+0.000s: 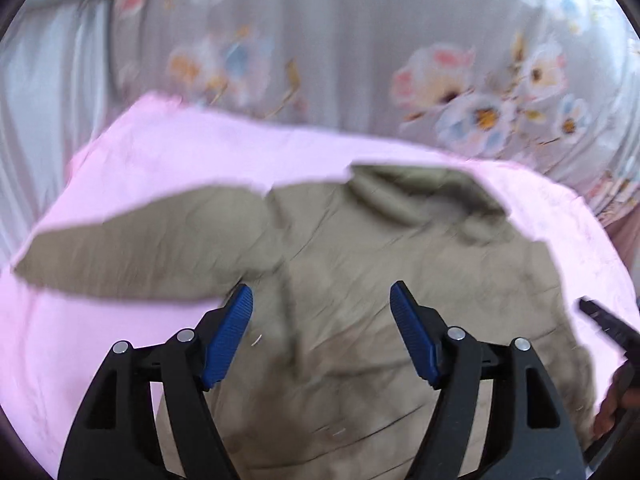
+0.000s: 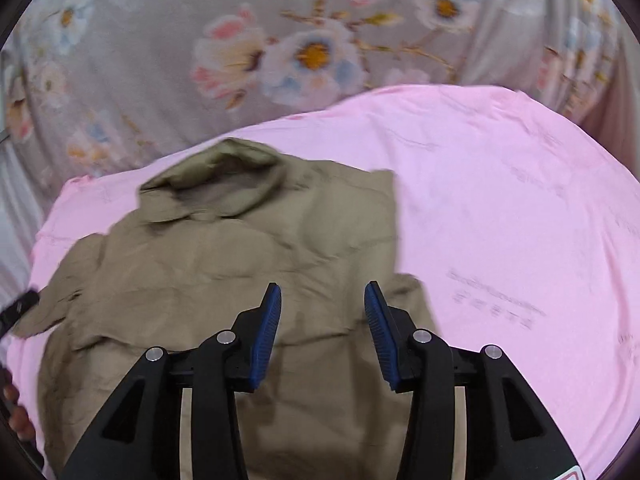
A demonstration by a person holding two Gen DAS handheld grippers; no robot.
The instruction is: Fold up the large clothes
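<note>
Both grippers empty right now. Left gripper: jaws spread wide, nothing between the blue ribbed pads. Right gripper: jaws parted, narrower gap, also nothing gripped. Both hang above the cloth, not touching it.

Task item: wrinkled olive-khaki shirt with a collar, lying flat on a pink sheet spread over a grey floral bedspread. Collar end points away from the cameras. In the left wrist view one sleeve sticks straight out to the left, unfolded. In the right wrist view the right edge of the body looks straight, as if that side is already turned in; can't confirm, frames are blurred.

My read: between folds, a release just done, hands free for the next grab.

Next move likely needs the outstretched sleeve pinched near its cuff and laid across the body, other gripper steadying the shoulder. Thin limp fabric, so pick one layer only and keep it low to avoid dragging the pink sheet.
</note>
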